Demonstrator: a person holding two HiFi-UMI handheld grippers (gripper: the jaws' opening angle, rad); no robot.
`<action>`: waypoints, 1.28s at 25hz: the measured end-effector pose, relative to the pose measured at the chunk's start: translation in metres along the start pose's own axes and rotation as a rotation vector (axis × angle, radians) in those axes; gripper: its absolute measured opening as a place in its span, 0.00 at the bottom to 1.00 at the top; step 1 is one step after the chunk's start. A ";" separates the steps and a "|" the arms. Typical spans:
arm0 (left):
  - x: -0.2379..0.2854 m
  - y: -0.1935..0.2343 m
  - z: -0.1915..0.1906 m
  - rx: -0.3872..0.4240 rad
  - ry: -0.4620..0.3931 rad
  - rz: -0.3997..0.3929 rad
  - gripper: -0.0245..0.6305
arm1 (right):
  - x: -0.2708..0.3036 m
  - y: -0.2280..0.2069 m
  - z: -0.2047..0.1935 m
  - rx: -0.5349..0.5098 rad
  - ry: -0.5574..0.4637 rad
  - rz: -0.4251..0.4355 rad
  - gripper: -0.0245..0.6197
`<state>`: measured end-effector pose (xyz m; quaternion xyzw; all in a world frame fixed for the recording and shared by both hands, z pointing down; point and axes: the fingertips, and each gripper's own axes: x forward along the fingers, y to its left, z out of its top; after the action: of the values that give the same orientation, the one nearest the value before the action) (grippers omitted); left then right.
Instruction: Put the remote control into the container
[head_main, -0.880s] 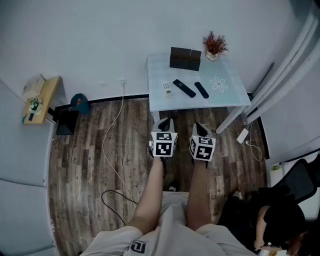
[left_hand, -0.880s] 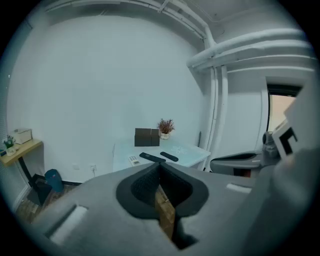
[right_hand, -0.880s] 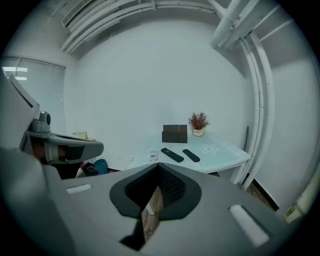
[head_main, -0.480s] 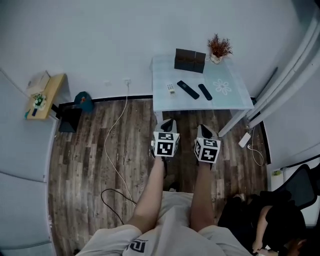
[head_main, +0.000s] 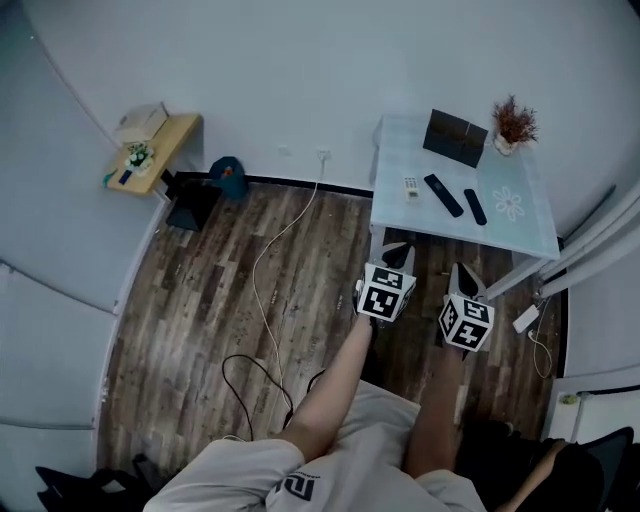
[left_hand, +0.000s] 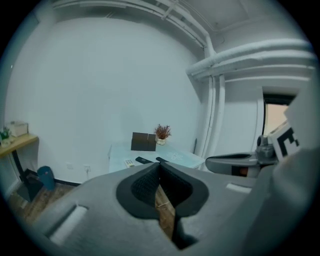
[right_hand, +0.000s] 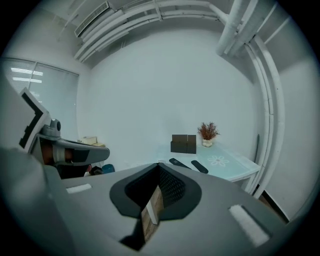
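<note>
In the head view, your forearms and the marker cubes cover most of both tools: only the dark tips of the left claw (head_main: 397, 250) and right claw (head_main: 461, 272) show. The container (head_main: 455, 137), upper right, shows 1 dark face; you cannot see inside it. On the white remote (head_main: 411, 186) the buttons are too small to read. The things on the shelf (head_main: 175, 135), upper left, are too small to name. The lower right corner cuts off a person (head_main: 560, 470). In the left gripper view, the bench (left_hand: 192, 160) loses its near edge behind the claw.

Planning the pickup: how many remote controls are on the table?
3, all on the table: the white remote at left, the middle black remote, and the right black remote. None seems hidden.
</note>
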<state>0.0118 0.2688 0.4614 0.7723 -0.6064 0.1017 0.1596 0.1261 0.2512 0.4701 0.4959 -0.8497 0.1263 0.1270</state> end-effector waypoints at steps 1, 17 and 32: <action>-0.003 0.001 -0.002 -0.018 0.000 -0.010 0.04 | -0.001 0.004 0.001 -0.006 -0.006 0.003 0.04; 0.016 0.014 0.049 0.031 -0.083 0.024 0.04 | 0.023 -0.003 0.021 0.012 -0.030 -0.022 0.04; 0.069 0.047 0.035 0.002 -0.024 0.063 0.04 | 0.072 -0.021 0.014 -0.020 0.014 -0.044 0.04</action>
<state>-0.0176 0.1832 0.4594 0.7542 -0.6322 0.0980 0.1482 0.1091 0.1779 0.4836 0.5122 -0.8389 0.1186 0.1407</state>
